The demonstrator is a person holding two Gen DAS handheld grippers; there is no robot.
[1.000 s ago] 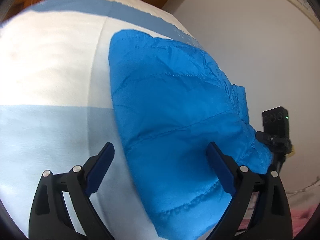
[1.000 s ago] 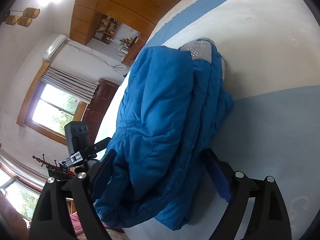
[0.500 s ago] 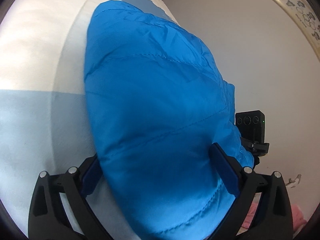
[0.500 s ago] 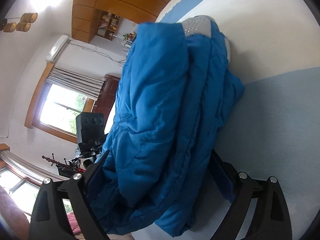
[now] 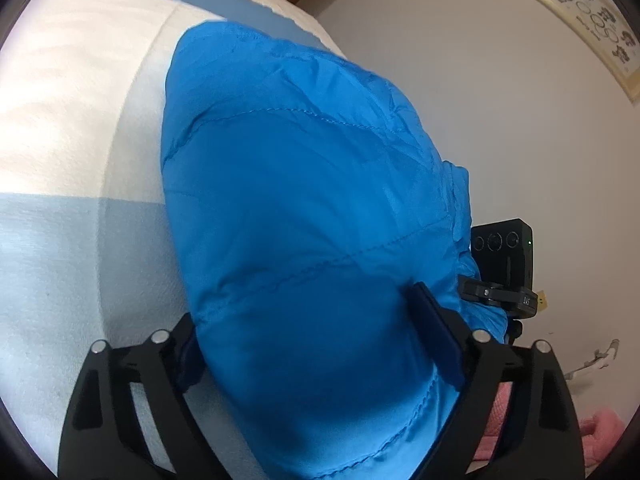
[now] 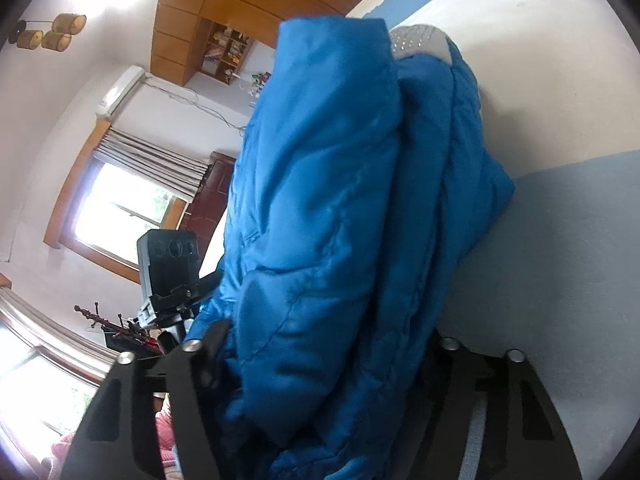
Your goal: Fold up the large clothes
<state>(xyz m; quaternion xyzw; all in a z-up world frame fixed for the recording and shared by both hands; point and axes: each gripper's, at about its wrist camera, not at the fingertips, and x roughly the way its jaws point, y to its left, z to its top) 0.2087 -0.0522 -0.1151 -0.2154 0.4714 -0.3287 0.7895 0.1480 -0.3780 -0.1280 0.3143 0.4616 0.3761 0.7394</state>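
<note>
A puffy blue jacket [image 5: 304, 200], folded into a thick bundle, lies on the bed [image 5: 60, 240]. My left gripper [image 5: 312, 344] straddles its near end. The jaws are closing, the right pad [image 5: 434, 332] dents the fabric, and the left pad is buried under the bulge. In the right wrist view the same jacket [image 6: 340, 200] shows stacked layers, with a grey dotted lining [image 6: 416, 40] at the far end. My right gripper [image 6: 324, 356] is closing on the bundle's other end. Fabric fills the gap and covers the right finger.
The bed [image 6: 560, 240] has a white and pale-blue cover. A black camera on a tripod [image 5: 504, 248] [image 6: 168, 264] stands just beyond the jacket at the bed's edge. Pink cloth [image 5: 600, 432] lies below it. A window [image 6: 120, 216] and wooden cabinets are behind.
Both grippers stood open around the jacket's ends a second ago. They pushed in, and their jaws have since narrowed onto the bundle, the right more than the left.
</note>
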